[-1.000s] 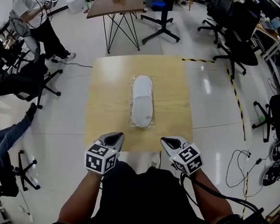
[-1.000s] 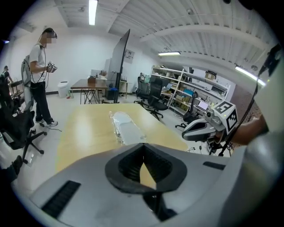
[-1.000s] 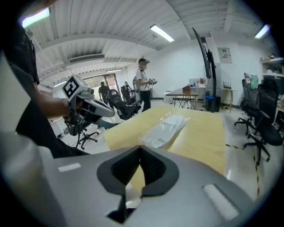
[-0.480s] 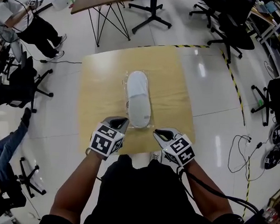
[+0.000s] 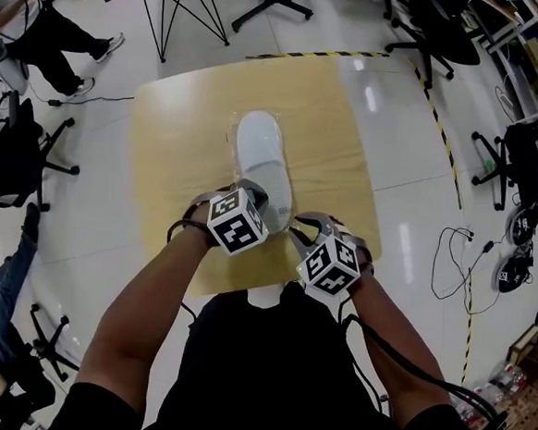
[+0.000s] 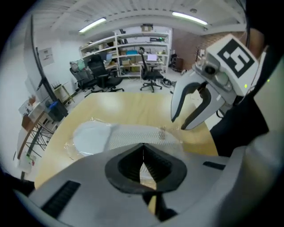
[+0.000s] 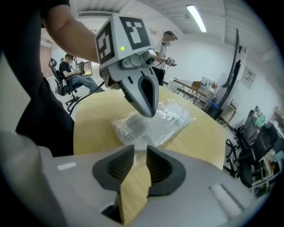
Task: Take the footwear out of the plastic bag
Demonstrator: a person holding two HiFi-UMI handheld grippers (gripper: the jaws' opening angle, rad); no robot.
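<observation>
plastic bag (image 7: 181, 116), slipper (image 5: 260, 153): left gripper (image 6: 143, 153) lowered to it, fingers together; right gripper (image 7: 140, 153) fingers just opened, empty.

White slipper (image 5: 260, 158), zigzag-ribbed sole, clear plastic bag (image 7: 179, 116). Light-wood table (image 5: 163, 145). Left gripper (image 7: 148, 111), right gripper (image 6: 178, 124): grey, black pads, black-and-white marker cubes.
</observation>
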